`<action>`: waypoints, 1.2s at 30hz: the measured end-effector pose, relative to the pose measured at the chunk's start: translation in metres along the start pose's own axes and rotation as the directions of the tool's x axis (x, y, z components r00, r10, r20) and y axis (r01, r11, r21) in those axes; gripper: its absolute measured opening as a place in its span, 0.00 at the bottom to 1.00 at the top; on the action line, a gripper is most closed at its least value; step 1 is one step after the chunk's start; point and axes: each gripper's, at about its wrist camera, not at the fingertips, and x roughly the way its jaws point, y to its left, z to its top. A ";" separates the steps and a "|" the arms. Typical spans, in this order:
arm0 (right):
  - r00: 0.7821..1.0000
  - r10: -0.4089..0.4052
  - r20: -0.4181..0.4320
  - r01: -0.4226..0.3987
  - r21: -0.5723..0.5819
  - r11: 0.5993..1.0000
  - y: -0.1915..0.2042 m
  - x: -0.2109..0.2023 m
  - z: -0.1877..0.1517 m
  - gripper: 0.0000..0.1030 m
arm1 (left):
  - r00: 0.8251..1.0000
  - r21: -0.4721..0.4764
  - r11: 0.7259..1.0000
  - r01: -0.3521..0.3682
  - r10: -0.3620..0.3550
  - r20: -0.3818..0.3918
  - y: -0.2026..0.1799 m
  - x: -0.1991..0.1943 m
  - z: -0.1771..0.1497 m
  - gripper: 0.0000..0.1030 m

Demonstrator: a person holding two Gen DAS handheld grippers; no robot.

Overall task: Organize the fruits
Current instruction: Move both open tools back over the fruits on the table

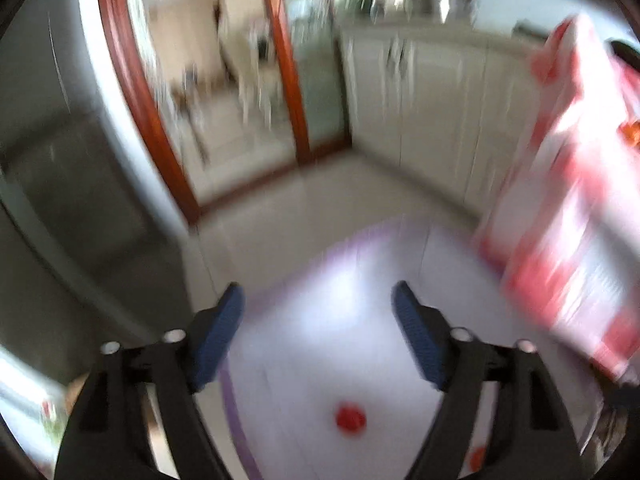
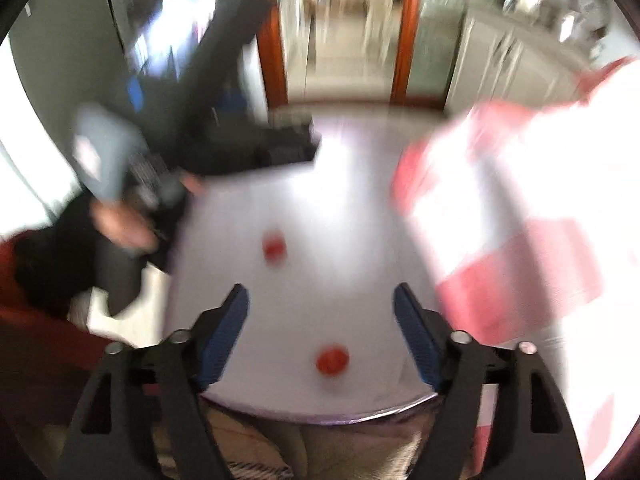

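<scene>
both views badly smeared, so details are rough; left gripper point(image 1: 318, 300) has its blue pads wide apart w/ nothing between them, hanging above a white table point(image 1: 320, 340) w/ a purple edge; right gripper point(image 2: 320, 300) likewise wide, empty, above the same table.

fruit: right wrist view shows two small red round fruits lying loose on the bare top, the near red fruit point(image 2: 332, 360) just below the gap between the fingers, the far red fruit point(image 2: 275, 247) further out toward the middle, the two well apart; left wrist view shows one red fruit point(image 1: 351, 420) low between its fingers, plus an orange-red speck point(image 1: 477, 458) at the bottom edge, prob. another piece, can't say for sure.

progress, as a guess: neither gripper holds anything, fruits sit scattered, no bowl or tray in sight; so looks like sorting is early or between picks, most still to do.

hard to read: a big pink-and-white bag or box point(image 2: 520, 220) crowds the right side, contents hidden; what kind of fruit, unclear; in the right wrist view the person's hand point(image 2: 120, 228) on the other gripper's grey handle is just blur; the table's near edge is cut off by the fingers.
</scene>
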 end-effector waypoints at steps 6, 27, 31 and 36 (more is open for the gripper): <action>0.863 -0.247 0.440 0.164 0.219 0.962 -0.066 -0.144 -0.005 0.84 | 0.955 0.066 0.992 0.107 -0.121 0.272 -0.051 -0.074 0.073 0.99; 0.709 -0.704 -0.054 0.368 0.879 0.303 -0.363 -0.219 -0.205 0.84 | 0.781 0.151 0.766 0.625 -0.613 -0.122 -0.512 -0.022 0.144 0.99; 0.713 -0.687 -0.139 0.433 0.858 0.277 -0.423 -0.208 -0.208 0.84 | 0.758 0.063 0.755 0.652 -0.649 -0.070 -0.534 -0.011 0.164 0.99; 0.737 -0.649 -0.189 0.486 0.815 0.315 -0.473 -0.186 -0.200 0.74 | 0.734 0.055 0.735 0.676 -0.678 0.030 -0.530 -0.002 0.172 0.99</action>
